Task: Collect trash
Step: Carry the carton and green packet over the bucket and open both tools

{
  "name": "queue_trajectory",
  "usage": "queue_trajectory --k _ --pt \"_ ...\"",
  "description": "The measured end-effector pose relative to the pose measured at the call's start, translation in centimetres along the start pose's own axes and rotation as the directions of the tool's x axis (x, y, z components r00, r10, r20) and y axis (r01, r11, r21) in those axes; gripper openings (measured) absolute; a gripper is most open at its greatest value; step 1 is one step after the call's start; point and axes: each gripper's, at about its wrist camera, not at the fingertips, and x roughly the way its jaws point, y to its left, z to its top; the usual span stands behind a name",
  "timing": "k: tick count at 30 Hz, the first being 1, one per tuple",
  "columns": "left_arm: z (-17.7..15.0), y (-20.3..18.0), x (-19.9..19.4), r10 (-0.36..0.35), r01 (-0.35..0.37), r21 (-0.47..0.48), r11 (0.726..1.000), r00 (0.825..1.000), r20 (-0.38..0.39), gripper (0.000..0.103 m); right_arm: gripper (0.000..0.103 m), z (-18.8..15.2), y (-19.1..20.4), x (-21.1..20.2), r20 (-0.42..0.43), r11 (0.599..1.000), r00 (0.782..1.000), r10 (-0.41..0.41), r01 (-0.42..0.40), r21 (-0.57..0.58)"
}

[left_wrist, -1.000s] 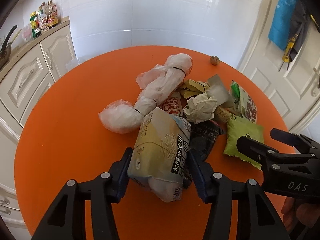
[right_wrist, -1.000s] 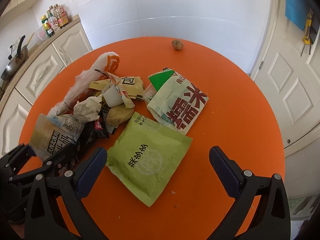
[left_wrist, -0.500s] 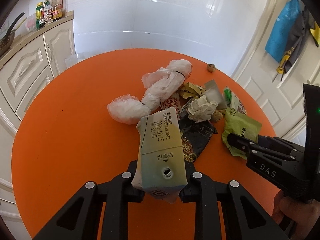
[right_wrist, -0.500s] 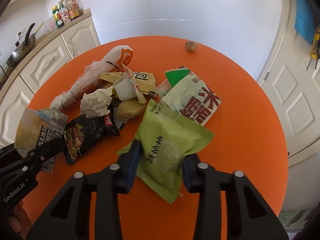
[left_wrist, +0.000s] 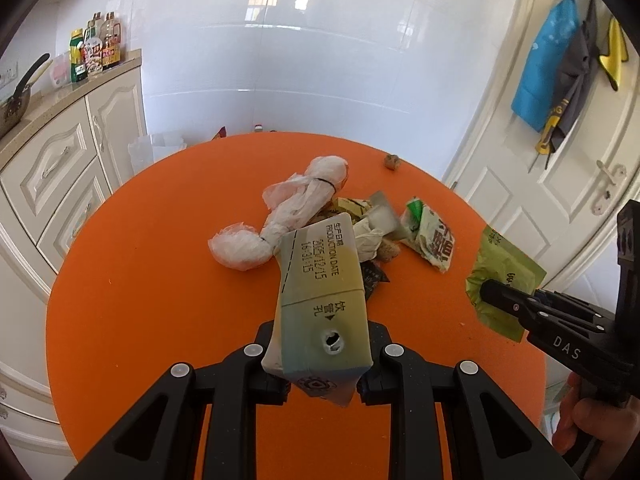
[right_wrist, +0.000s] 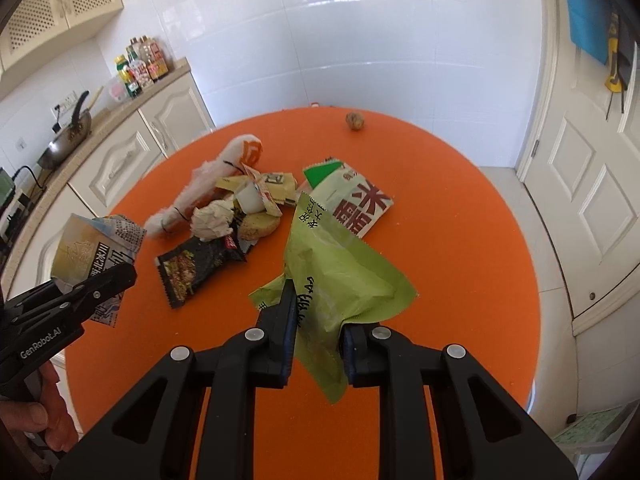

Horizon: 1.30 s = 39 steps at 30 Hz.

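my left gripper: jaws clamped on crushed drink carton, lifted clear of the orange tabletop. my right gripper: jaws pinched shut on green packet, hanging above tabletop. remaining trash pile lies mid-tabletop.

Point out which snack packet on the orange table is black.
The black crinkled snack packet with a food photo, lying flat beside the crumpled white paper ball. The other packet still on the table is white with red characters.
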Motion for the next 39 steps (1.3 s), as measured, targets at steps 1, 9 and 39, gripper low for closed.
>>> queue_trajectory --k 1,9,39 --pt "0.1 -0.3 -0.5 -0.006 0.006 0.004 1.000 1.000 0.009 0.020 0.018 0.0 -0.1 -0.7 0.012 1.000 1.000 0.001 -0.001 0.000" --pt "1.1 -4.5 -4.9 -0.064 0.056 0.082 0.995 0.994 0.093 0.020 0.018 0.4 -1.6 -6.6 0.122 1.000 0.993 -0.007 0.006 0.013" --pt "-3.0 -32.1 6.6 -0.352 0.475 0.420 0.774 0.873 -0.337 0.020 0.015 -12.0 -29.2 -13.5 -0.025 0.808 0.943 -0.331 0.297 0.508"
